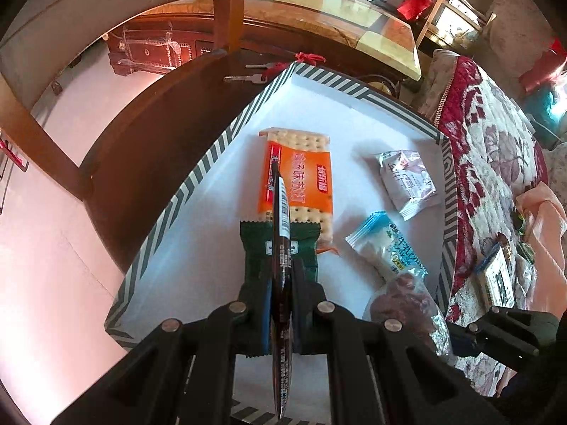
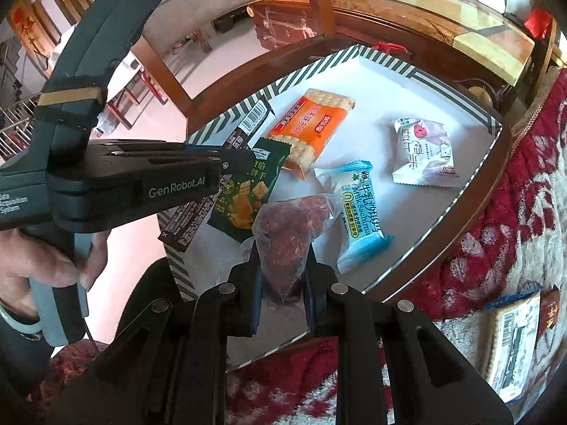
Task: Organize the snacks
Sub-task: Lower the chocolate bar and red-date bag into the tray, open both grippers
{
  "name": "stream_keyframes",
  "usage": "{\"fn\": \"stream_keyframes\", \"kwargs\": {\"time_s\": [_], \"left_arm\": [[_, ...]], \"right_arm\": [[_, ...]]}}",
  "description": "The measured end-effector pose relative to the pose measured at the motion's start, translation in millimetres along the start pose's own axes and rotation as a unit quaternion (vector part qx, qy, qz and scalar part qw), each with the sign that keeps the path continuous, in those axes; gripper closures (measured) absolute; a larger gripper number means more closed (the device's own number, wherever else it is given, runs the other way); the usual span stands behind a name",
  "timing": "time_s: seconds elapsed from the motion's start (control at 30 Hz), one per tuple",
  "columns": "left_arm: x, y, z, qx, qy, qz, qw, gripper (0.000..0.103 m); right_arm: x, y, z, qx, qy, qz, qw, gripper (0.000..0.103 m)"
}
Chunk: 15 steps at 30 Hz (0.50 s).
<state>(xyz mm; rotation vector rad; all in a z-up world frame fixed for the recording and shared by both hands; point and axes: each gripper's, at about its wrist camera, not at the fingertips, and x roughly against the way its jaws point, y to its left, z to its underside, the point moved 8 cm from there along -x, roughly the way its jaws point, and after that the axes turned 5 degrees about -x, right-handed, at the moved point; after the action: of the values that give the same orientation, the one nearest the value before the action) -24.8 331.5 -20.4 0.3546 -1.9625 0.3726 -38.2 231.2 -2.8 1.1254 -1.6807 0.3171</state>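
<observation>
The left tool (image 1: 281, 304) is clenching a dark wrapper (image 1: 282, 233) edge-on above the tray (image 1: 198, 173); the right tool (image 2: 283, 276) is gripping a clear bag of red snacks (image 2: 290, 233) over the tray's near edge.

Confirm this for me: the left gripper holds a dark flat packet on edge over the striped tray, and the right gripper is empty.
Not quite. The right gripper is not empty: the right wrist view shows it shut on a clear bag of reddish snacks. The rest stands: the left gripper holds a dark flat packet on edge over the striped tray.
</observation>
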Motion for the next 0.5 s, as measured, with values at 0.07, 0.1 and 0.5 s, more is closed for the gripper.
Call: {"fn": "stream_keyframes", "kwargs": {"time_s": [0.07,0.1,0.5], "left_arm": [[-2,1,0,0.002,0.001,-0.001,1.0,0.093],[-3,1,0,0.003,0.002,0.0,1.0,0.093],[-11,2,1,0.001,0.006,-0.006,1.0,0.092]], "right_arm": [[-4,-1,0,0.001,0.003,0.002,1.0,0.085],[-5,-1,0,0.001,0.004,0.003,1.0,0.085],[-19,-8,5,-0.003,0.013,0.01,1.0,0.085]]}}
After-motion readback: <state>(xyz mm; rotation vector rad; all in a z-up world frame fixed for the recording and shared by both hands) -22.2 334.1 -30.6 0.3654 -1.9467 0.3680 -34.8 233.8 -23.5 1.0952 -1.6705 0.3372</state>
